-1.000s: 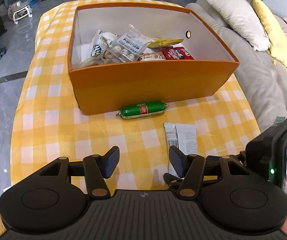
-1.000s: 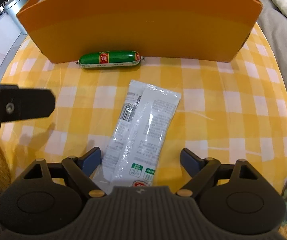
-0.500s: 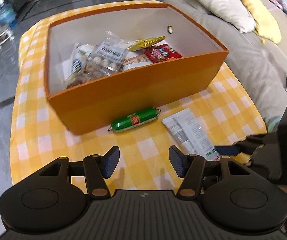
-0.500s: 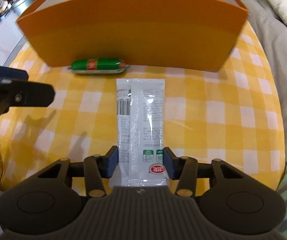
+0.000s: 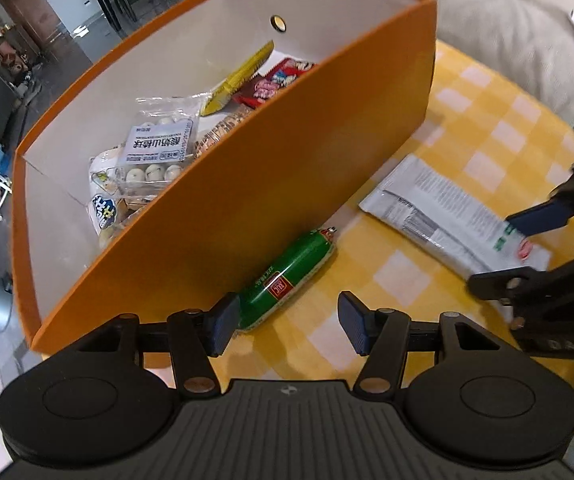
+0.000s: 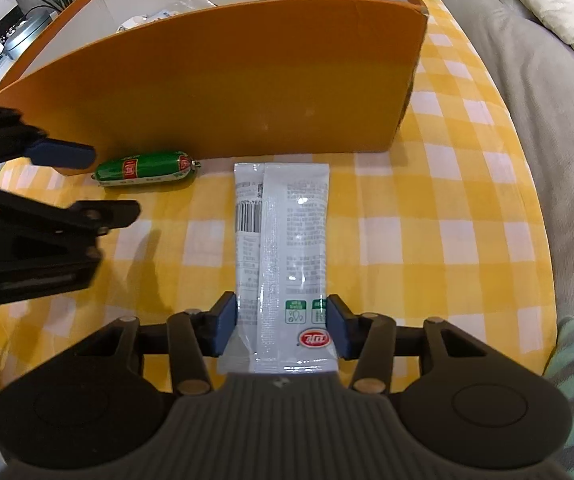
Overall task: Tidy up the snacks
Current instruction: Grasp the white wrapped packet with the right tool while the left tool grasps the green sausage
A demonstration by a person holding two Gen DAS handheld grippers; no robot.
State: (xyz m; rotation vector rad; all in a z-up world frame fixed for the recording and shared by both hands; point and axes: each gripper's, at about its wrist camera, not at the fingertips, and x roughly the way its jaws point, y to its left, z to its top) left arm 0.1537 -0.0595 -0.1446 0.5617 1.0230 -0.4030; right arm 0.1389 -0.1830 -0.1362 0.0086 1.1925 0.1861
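Box (image 6: 223, 80), orange with snack packs inside, is seen standing just behind the sausage (image 6: 145, 168) and the white packet (image 6: 283, 240), walling off the far side. Worktop (image 6: 427, 240) is covered in yellow check cloth; a grey sofa (image 6: 547, 120) is seen alongside. The packet's long axis points at the box, its near end pinched by the right gripper (image 6: 281, 326). The left gripper (image 5: 287, 322) is held spread around the sausage's near end, which lies along the box wall.
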